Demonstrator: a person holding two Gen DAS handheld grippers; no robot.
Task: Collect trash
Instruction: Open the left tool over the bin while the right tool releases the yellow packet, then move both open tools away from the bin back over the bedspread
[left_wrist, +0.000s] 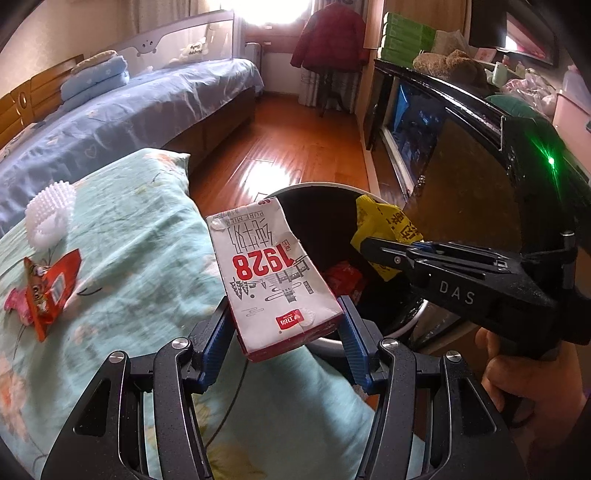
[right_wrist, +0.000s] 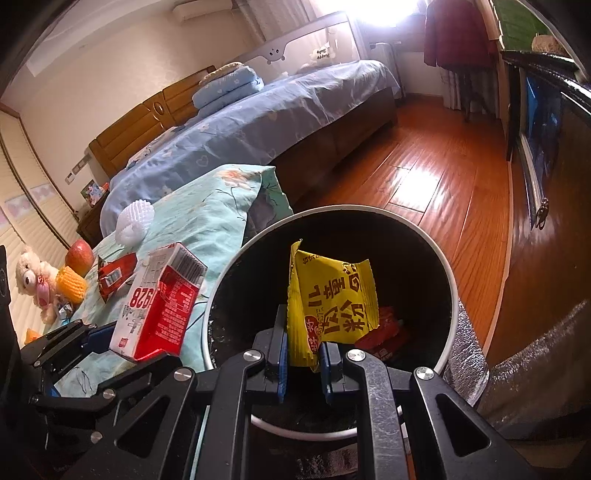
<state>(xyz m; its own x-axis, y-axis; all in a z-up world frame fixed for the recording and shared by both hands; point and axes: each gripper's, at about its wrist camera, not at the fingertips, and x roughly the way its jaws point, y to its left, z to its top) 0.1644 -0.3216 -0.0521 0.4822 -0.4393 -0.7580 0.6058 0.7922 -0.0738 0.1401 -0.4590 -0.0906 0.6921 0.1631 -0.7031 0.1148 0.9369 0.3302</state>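
My left gripper (left_wrist: 284, 314) is shut on a white and red milk carton (left_wrist: 271, 273) and holds it at the bed's edge beside the round trash bin (left_wrist: 325, 341). The carton also shows in the right wrist view (right_wrist: 157, 306). My right gripper (right_wrist: 303, 349) is shut on a yellow snack wrapper (right_wrist: 332, 301) and holds it over the bin's black inside (right_wrist: 448, 291). The wrapper also shows in the left wrist view (left_wrist: 384, 229). A red wrapper (right_wrist: 386, 334) lies in the bin. An orange-red snack wrapper (left_wrist: 51, 290) lies on the teal quilt (left_wrist: 140, 258).
A white foam fruit net (left_wrist: 50, 218) lies on the quilt. An apple (right_wrist: 79, 256), an orange foam net (right_wrist: 70, 284) and a plush bear (right_wrist: 31, 277) sit further along. A blue bed (left_wrist: 147, 99), wooden floor (left_wrist: 295, 147) and dark cabinet (left_wrist: 461, 155) surround the bin.
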